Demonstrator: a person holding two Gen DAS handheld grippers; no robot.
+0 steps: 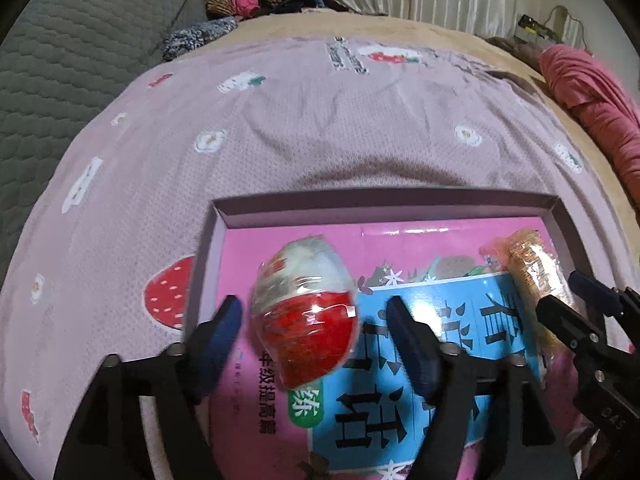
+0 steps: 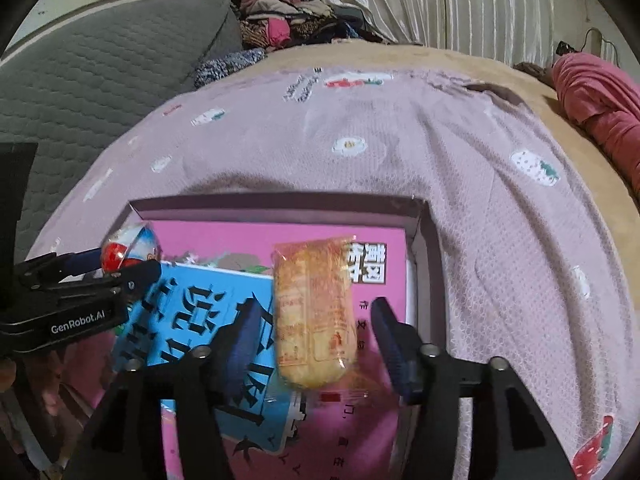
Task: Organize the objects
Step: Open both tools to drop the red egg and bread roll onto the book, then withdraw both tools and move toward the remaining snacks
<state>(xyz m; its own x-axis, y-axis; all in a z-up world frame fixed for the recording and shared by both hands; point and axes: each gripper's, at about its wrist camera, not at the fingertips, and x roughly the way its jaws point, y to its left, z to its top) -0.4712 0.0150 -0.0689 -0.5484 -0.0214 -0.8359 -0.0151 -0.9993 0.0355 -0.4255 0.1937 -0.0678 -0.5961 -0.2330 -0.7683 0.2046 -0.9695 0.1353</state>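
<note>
Orange snack packet [image 2: 314, 312] between spread right tongs [image 2: 314, 334], over pink book [image 2: 280, 240] in shallow box [image 2: 426, 248].

Shallow box [image 1: 400, 206] on a bedspread [image 1: 320, 120] covering the bed. Inside the box, a book [image 1: 460, 360] flat on the bottom. On the book's left part, an egg-shaped wrapped item [image 1: 306, 314], between the fingers of the left tool [image 1: 314, 338]. On the book's right part, a wrapped snack pack [image 2: 314, 312], between the fingers of the right tool [image 2: 316, 340]. Behind the bed, a clothes pile [image 2: 288, 20]; at far right, a rolled blanket [image 2: 600, 100].
</note>
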